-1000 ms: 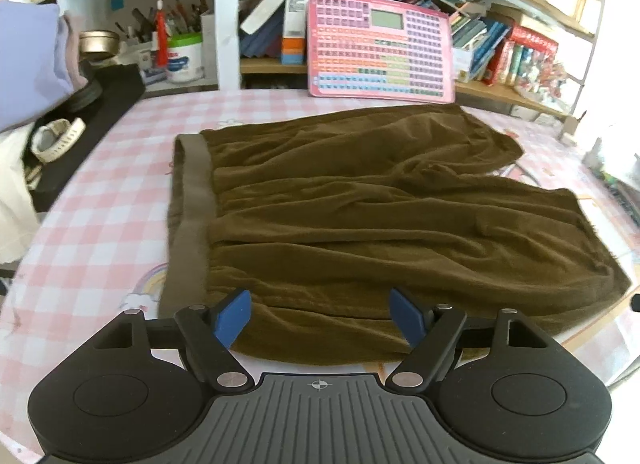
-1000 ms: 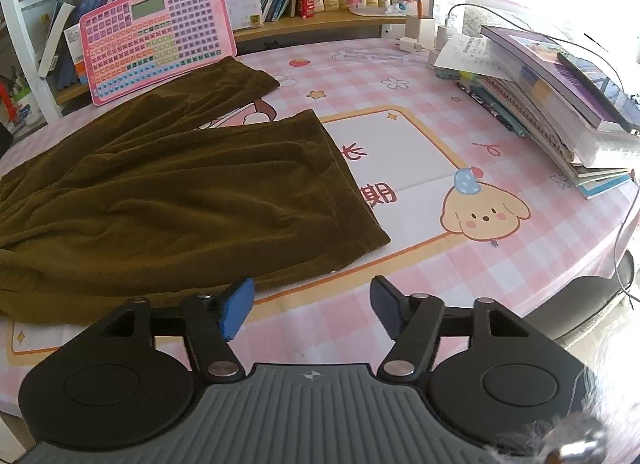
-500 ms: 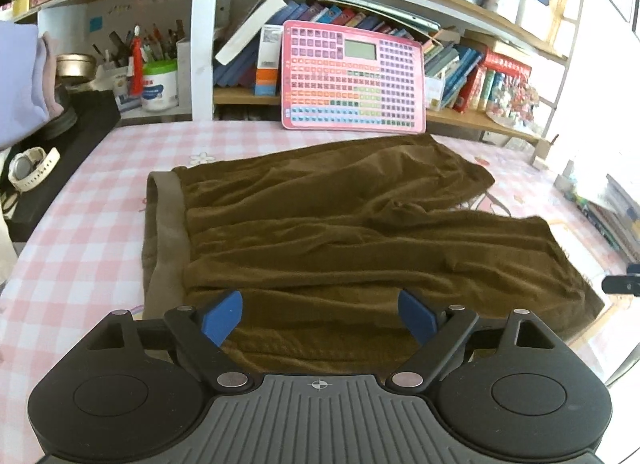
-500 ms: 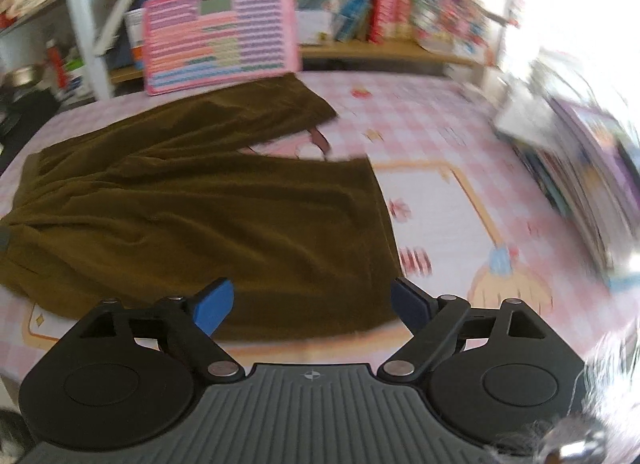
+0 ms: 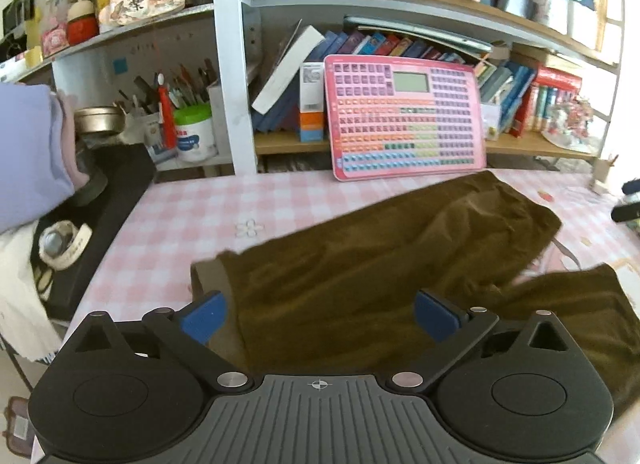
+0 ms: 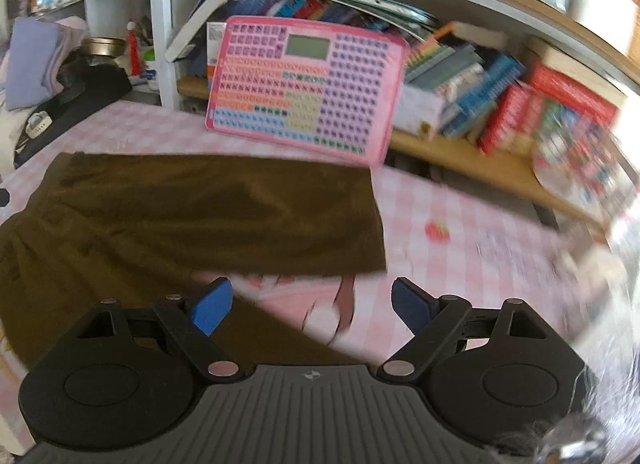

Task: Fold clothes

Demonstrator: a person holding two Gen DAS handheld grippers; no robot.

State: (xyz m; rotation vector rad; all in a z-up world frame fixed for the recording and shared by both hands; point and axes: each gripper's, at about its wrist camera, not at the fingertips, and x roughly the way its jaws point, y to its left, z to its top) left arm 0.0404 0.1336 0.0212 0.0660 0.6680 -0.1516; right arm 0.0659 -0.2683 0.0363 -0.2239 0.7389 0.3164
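Both jaws stand released, gripping nothing. The left gripper [image 5: 318,318] hangs over the waistband end of the brown trousers [image 5: 380,272], which lie spread on the pink-checked counter [image 5: 192,216]; the grey-brown waistband [image 5: 204,276] sits just ahead of its left pad. The right gripper [image 6: 308,304] hangs at the other end, over the split between the two legs, with bare counter [image 6: 460,248] showing between its blue pads.

The trousers' long axis runs left to right across the counter, waistband at the left, hems at the right. So each gripper is nearest its own end: the left to the waistband, the right to the hem of the far leg [image 6: 376,224], which lies just ahead of it and a little left. A fold of far leg onto near leg would likely start from those two points.

The left view shows the waistband and both legs parting at the right. The right view, blurred, shows the far leg's square hem plainly and the pink keyboard toy [image 6: 304,84] propped on the shelf behind.
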